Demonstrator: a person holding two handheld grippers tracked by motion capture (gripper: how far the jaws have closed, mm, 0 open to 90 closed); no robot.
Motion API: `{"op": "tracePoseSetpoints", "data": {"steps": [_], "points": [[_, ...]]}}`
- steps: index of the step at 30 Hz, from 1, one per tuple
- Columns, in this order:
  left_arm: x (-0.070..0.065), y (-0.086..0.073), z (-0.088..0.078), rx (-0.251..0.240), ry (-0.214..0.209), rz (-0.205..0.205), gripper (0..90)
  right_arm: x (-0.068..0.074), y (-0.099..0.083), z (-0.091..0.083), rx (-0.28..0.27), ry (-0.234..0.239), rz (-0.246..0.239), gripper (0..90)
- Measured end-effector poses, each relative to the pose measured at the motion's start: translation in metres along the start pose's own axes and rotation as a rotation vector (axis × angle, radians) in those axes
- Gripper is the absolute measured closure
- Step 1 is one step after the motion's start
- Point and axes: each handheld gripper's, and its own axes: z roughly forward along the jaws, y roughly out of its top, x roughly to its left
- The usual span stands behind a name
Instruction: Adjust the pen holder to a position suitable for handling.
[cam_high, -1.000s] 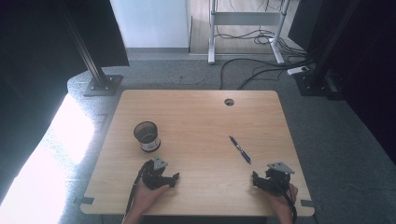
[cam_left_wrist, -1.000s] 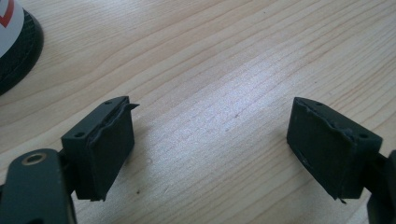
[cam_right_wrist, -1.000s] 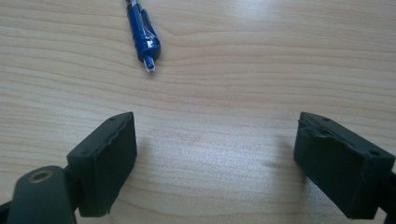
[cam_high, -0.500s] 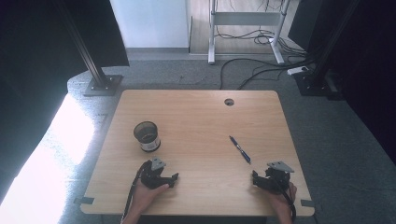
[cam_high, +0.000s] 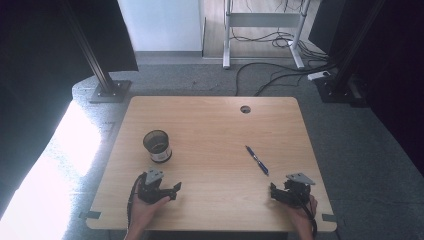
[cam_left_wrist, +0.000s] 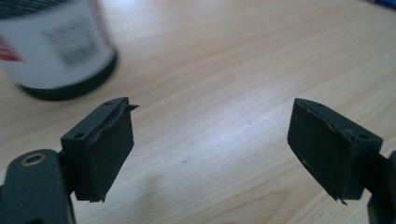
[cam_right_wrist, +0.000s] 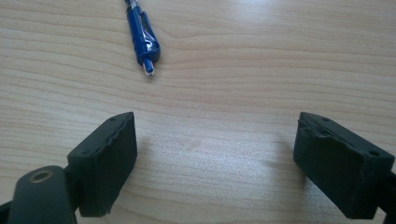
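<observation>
A dark cup with a white label (cam_high: 157, 146) stands upright on the left half of the wooden table (cam_high: 215, 125). In the left gripper view its base (cam_left_wrist: 60, 51) is blurred at the upper left. My left gripper (cam_high: 172, 189) hovers just in front of it near the front edge. It is open (cam_left_wrist: 210, 135), with only bare wood between the pads. A blue pen (cam_high: 257, 160) lies on the right half of the table, its tip end (cam_right_wrist: 142, 39) ahead of my right gripper (cam_high: 274, 192). That gripper rests low on the wood, open (cam_right_wrist: 215, 149) and holding nothing.
A round cable hole (cam_high: 245, 109) sits near the table's far edge. Black stand posts (cam_high: 107, 80) and floor cables (cam_high: 270, 75) lie beyond the table. Bright sunlight falls on the floor at the left.
My left gripper has shifted a little to the left and lifted slightly off the table. The right gripper, the cup and the pen have not moved.
</observation>
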Motion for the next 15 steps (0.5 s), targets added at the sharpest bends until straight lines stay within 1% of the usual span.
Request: {"op": "tracePoseSetpoints", "data": {"steps": [1,4,5,6,7,8,9,12,13,15], "points": [[0.007,0.003,-0.006,-0.021,0.011,-0.018,14.6,0.000,0.000,0.000,0.000,0.001,-0.001,12.8],[0.017,0.007,-0.012,-0.029,0.021,-0.035,14.5,0.000,0.000,0.000,0.001,0.002,-0.001,12.9],[0.020,0.008,-0.013,-0.030,0.023,-0.036,14.4,0.000,0.000,0.000,0.000,0.002,-0.001,12.8],[0.020,0.008,-0.013,-0.030,0.023,-0.036,14.4,0.000,0.000,0.000,0.000,0.002,-0.001,12.8],[0.026,0.011,-0.015,-0.031,0.031,-0.037,14.4,0.000,0.000,0.000,0.000,0.001,-0.001,12.9],[0.026,0.011,-0.015,-0.031,0.031,-0.037,14.4,0.000,0.000,0.000,0.000,0.001,-0.001,12.9],[0.031,0.013,-0.016,-0.038,0.037,-0.037,14.4,0.000,0.000,0.000,0.000,0.001,-0.001,12.9],[0.038,0.016,-0.017,-0.049,0.041,-0.051,13.8,0.000,0.000,0.000,0.000,0.001,-0.001,13.0],[0.038,0.016,-0.017,-0.049,0.041,-0.051,13.5,0.000,0.000,0.000,0.000,0.001,-0.001,13.0],[0.044,0.019,-0.017,-0.059,0.048,-0.062,13.1,0.000,0.000,0.000,0.000,0.001,-0.001,13.0]]}}
